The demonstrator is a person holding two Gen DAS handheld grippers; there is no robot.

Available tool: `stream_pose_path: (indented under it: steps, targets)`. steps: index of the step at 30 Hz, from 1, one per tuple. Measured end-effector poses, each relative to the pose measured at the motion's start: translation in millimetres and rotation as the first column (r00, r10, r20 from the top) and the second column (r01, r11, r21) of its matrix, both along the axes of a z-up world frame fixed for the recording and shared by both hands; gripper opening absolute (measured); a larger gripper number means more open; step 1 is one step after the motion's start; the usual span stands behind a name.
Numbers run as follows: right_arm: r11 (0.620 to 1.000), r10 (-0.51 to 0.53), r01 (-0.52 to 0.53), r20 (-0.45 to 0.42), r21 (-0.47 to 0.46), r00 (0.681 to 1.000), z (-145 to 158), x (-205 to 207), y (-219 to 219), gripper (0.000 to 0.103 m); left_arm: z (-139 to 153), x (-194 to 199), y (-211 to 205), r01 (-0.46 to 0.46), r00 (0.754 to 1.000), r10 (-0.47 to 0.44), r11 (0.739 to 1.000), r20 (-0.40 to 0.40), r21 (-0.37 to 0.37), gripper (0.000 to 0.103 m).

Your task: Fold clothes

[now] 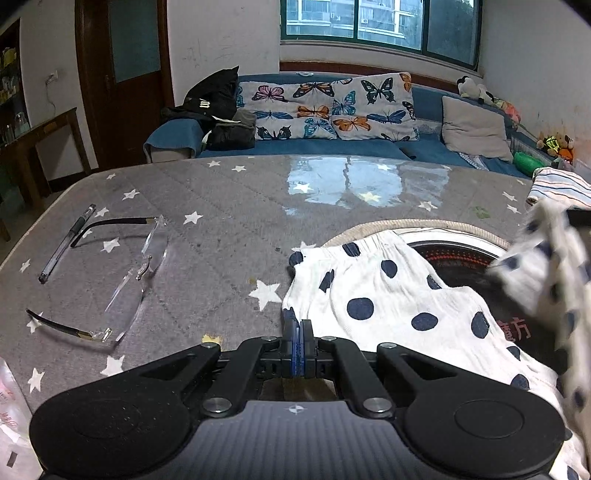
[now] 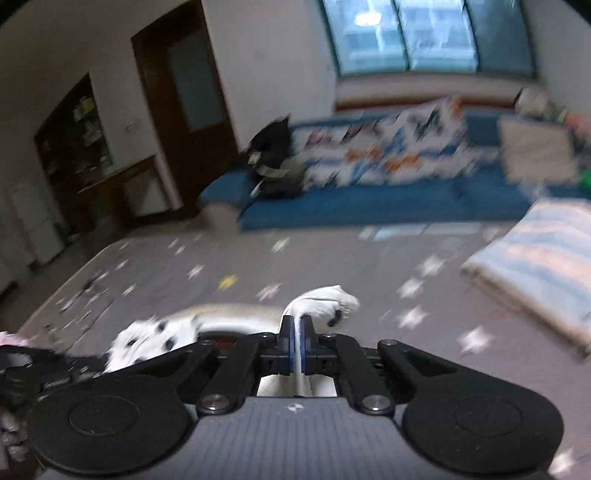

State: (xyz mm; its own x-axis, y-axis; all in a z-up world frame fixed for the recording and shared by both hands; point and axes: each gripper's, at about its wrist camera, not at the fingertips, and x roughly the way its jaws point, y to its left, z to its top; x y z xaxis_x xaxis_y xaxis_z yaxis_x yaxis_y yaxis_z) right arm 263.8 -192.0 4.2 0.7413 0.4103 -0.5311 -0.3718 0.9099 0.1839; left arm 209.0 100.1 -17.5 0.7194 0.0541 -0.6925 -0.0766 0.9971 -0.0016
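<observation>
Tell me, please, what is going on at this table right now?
A person with a gripper in each hand is folding a white polka-dot garment on the star-patterned table. The left gripper is shut on the garment's near edge. The right gripper is shut on another part and holds it up off the table. A pair of glasses and a pen lie to the left, and a folded striped cloth lies to the right.

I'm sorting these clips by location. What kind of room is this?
Most likely a home living room: a blue sofa with butterfly-print cushions stands under a wide window, and a star-patterned table cover holds eyeglasses and the polka-dot garment.
</observation>
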Motion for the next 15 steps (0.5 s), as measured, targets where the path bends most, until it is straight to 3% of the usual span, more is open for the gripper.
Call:
stream_pose_path:
  steps: [3,5,7,11,15]
  targets:
    - [0.998,0.043,-0.041,0.04,-0.043,0.998,9,-2,14,0.003,-1,1,1,-0.004,1.0,0.004,1.0,-0.001,-0.004,0.002]
    - [0.995,0.1,-0.099,0.015,-0.024,0.995,4,0,27,0.01,-1,0,1,-0.008,1.0,0.008,1.0,-0.002,-0.005,0.002]
    - [0.987,0.161,-0.161,-0.02,-0.004,0.987,-2,1,43,0.022,0,-1,2,-0.012,1.0,0.012,1.0,-0.004,-0.006,0.002]
    - [0.982,0.186,-0.187,-0.053,-0.024,0.981,-12,-1,51,0.023,2,-1,5,-0.012,1.0,0.012,1.0,-0.004,-0.008,0.002]
    - [0.985,0.136,-0.145,-0.101,-0.095,0.986,-26,5,33,0.023,4,0,3,-0.001,1.0,0.001,1.0,0.0,-0.006,0.003]
